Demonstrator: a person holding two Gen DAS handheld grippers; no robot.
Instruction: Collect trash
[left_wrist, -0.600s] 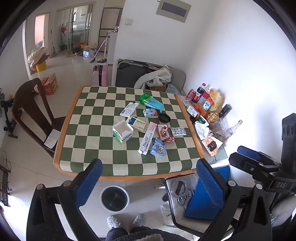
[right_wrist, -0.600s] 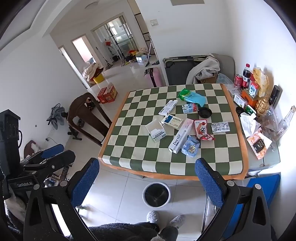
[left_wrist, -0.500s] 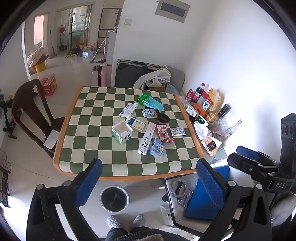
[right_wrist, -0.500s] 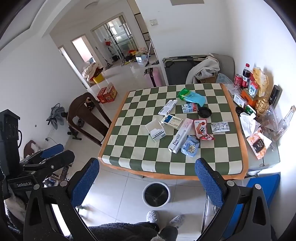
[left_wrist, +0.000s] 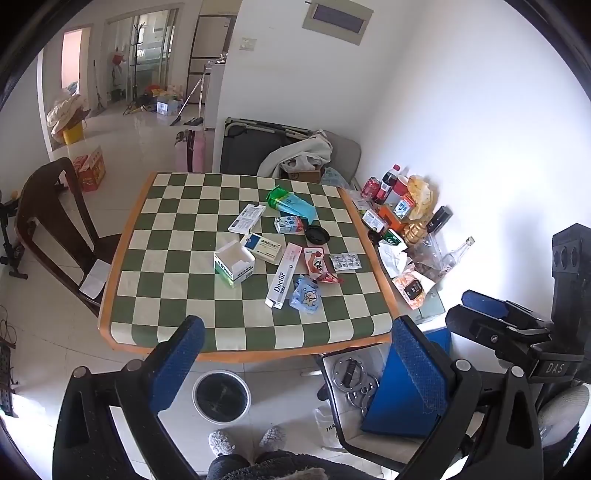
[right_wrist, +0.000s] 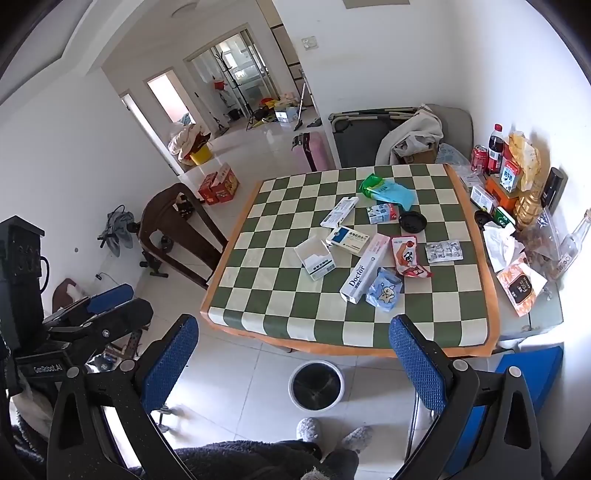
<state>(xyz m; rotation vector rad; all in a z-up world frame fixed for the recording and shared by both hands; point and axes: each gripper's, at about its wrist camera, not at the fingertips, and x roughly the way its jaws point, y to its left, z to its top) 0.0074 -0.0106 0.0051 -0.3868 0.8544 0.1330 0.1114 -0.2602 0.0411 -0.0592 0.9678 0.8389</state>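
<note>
From the left wrist, the left claw (left_wrist: 295, 354) hangs with its blue pads wide apart and nothing between them. Ahead of it and beyond the near edge lies the checkered tabletop (left_wrist: 177, 280), where the trash clusters: an open white box (left_wrist: 233, 263), a long Doctor carton (left_wrist: 284, 275), a blue pouch (left_wrist: 306, 295) and a red wrapper (left_wrist: 318, 264). Below the claw, on the floor, stands a round bin (left_wrist: 221, 397).

From the right wrist, the right claw (right_wrist: 291, 354) is likewise spread wide and empty. The same litter sits ahead on the tabletop (right_wrist: 273, 295), the bin (right_wrist: 316, 386) just beneath between the pads.
</note>
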